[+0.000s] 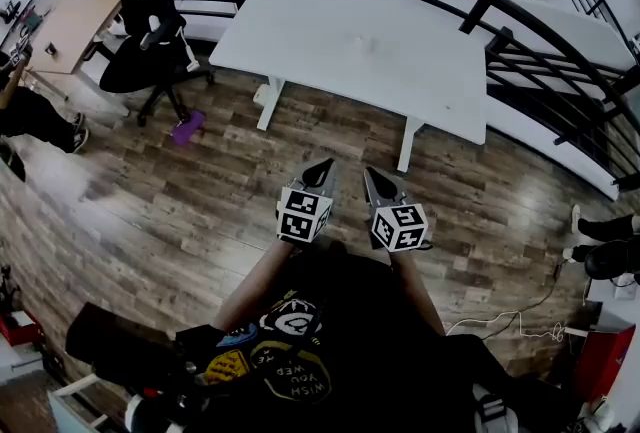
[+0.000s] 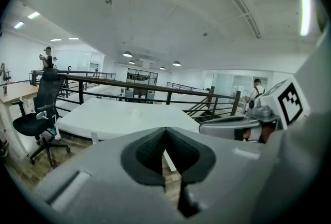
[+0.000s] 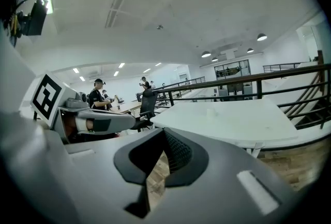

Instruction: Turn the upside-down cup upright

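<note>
The left tool (image 1: 321, 169) and right tool (image 1: 374, 179) are both closed, empty.

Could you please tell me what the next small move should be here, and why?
Probably a step toward the white table, carrying both tongs closer. The left tongs and right tongs are shut and empty, held over the wooden floor short of the table, while the small pale cup sits out on its top. From here I cannot tell which way up it stands.

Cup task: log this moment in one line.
phase: not started; left gripper: shut, empty; right gripper: shut, empty; cup: on table, beyond both grippers
</note>
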A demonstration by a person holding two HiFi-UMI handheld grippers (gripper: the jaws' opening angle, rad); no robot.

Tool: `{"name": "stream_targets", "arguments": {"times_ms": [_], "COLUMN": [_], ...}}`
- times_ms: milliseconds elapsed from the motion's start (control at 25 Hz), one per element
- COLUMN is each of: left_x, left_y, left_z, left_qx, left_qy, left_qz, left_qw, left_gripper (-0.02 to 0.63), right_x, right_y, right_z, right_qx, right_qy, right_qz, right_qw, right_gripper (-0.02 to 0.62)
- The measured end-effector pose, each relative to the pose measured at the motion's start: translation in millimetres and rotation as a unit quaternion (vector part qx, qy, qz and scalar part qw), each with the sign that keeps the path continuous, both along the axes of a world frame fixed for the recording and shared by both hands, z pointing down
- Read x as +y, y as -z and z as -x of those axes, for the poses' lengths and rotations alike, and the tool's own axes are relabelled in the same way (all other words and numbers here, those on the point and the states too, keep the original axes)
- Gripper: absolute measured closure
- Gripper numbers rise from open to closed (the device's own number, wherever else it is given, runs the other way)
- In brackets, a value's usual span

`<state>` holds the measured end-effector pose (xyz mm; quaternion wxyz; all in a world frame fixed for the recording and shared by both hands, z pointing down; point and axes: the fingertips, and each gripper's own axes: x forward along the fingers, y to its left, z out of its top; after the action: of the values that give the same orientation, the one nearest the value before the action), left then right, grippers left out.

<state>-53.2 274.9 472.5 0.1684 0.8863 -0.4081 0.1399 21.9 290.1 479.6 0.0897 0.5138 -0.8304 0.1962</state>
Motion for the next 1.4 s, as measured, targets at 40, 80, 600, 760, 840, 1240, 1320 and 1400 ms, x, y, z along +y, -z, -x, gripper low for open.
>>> {"name": "stream_targets", "arguments": {"times_ms": [40,80,600,760,840,1240,1320,1400], "left_x": [-2,-4,-37,-58,-76,-206,-226,-243], "left_y": [-1,-1,-34,-44,-48,-39,-39,-41], "left_z": [5,10,44,33,24,-37,-52,-71], "left_qx": [0.001,0.002,0.03,0.031,0.023,-0.02,-0.029,-0.034], "left_qy": [0.002,0.004,-0.016,-0.024,-0.031,-0.035,-0.034,-0.036], "left_qz": [0.0,0.0,0.056,0.068,0.067,0.028,0.028,0.026], "left_qw": [1.0,1.0,0.9979,0.9969,0.997,0.9988,0.9986,0.9984], "left_gripper": [0.601,0.601,0.601,0.601,0.601,0.601,0.601,0.601], "right_x": [-2,-5,-13,-36,-57,-187,-205,-223], "right_y": [-1,-2,-33,-48,-50,-55,-58,-61], "right_z": [6,11,35,19,12,-45,-57,-72], "right_qx": [-0.007,-0.011,0.001,-0.006,-0.008,-0.035,-0.038,-0.041], "right_qy": [0.007,0.011,-0.02,-0.036,-0.036,-0.017,-0.012,-0.005], "right_qz": [0.0,0.001,0.054,0.073,0.071,0.053,0.061,0.066], "right_qw": [1.0,1.0,0.998,0.997,0.997,0.998,0.997,0.997], "right_gripper": [0.594,0.594,0.594,0.594,0.594,0.595,0.594,0.595]}}
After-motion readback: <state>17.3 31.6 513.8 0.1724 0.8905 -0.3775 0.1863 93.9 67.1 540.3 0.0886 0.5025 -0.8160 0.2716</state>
